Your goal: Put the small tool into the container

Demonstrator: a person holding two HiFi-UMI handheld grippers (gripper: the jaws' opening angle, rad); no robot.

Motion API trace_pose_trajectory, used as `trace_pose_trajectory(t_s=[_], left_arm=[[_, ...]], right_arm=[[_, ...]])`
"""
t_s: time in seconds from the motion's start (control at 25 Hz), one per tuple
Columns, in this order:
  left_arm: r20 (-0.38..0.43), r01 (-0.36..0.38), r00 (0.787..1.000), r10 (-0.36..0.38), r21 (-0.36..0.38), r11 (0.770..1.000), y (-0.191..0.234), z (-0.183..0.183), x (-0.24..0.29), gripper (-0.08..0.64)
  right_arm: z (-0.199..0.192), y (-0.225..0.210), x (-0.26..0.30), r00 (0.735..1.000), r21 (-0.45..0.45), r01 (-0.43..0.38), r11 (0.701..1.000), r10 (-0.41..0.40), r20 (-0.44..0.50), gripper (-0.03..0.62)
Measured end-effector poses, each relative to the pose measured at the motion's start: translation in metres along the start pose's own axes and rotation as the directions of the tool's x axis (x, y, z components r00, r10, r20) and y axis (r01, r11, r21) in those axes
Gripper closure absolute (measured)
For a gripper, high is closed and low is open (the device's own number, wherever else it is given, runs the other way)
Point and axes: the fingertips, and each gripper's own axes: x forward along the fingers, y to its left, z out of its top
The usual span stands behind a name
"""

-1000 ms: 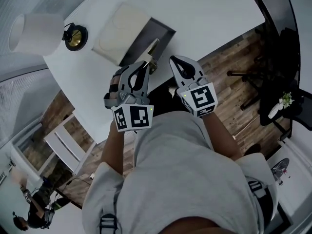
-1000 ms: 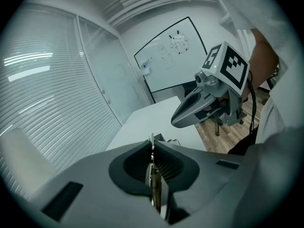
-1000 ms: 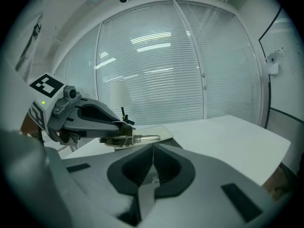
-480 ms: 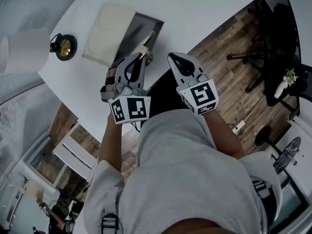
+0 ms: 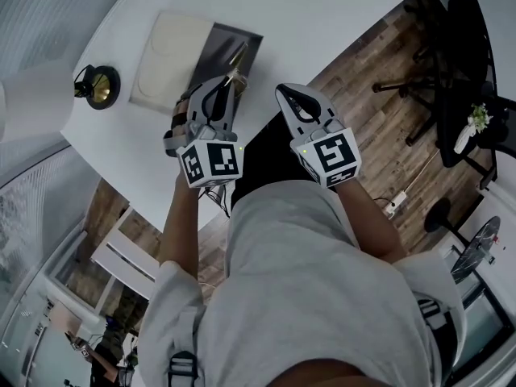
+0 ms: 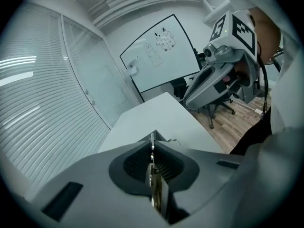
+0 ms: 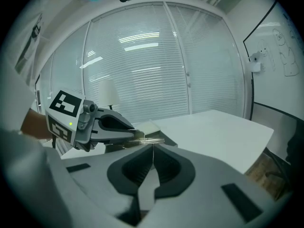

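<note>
A thin brass-coloured small tool [image 5: 238,58] sticks out of my left gripper [image 5: 228,83], which is shut on it. The tool's tip hangs over the near edge of the container [image 5: 211,51], a dark grey open box on the white table [image 5: 322,14] with a cream panel [image 5: 165,55] beside it. In the left gripper view the tool [image 6: 154,189] shows edge-on between the closed jaws of the left gripper [image 6: 152,144]. My right gripper [image 5: 284,93] is shut on nothing, just right of the left one, off the table's edge. From the right gripper [image 7: 153,148] I see the tool [image 7: 151,137] pointing across.
A white lamp shade [image 5: 28,99] and a round gold object [image 5: 95,85] stand on the table left of the container. Wooden floor [image 5: 379,127] lies to the right, with an office chair [image 5: 455,55]. A whiteboard [image 6: 161,51] hangs beyond the table.
The head view has swung, so table and container sit further left and up. The left gripper has carried the tool slightly further over the container's near edge. The right gripper stays alongside.
</note>
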Motion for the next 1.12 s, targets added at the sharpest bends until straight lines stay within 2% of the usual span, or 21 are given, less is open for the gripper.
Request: trace_pose_trajectory(t_s=[0.4,0.76,1.12], left_arm=[[-0.053,-0.005,0.999,0.005,-0.010,1.000,0.008,-0.021,0.023,0.522],[-0.101,-0.006,0.995,0.010,0.043,0.999,0.005,-0.031,0.041,0.523],[-0.105,0.000,0.994,0.006,0.055,0.998,0.004,-0.034,0.054,0.522]], right_arm=[[-0.002,-0.006,0.017,1.000,0.039,0.005,0.999,-0.005,-0.006,0.566],[0.001,-0.013,0.020,1.000,0.046,0.005,0.999,-0.005,-0.007,0.566],[0.001,-0.015,0.024,1.000,0.051,0.004,0.999,-0.004,-0.003,0.566]])
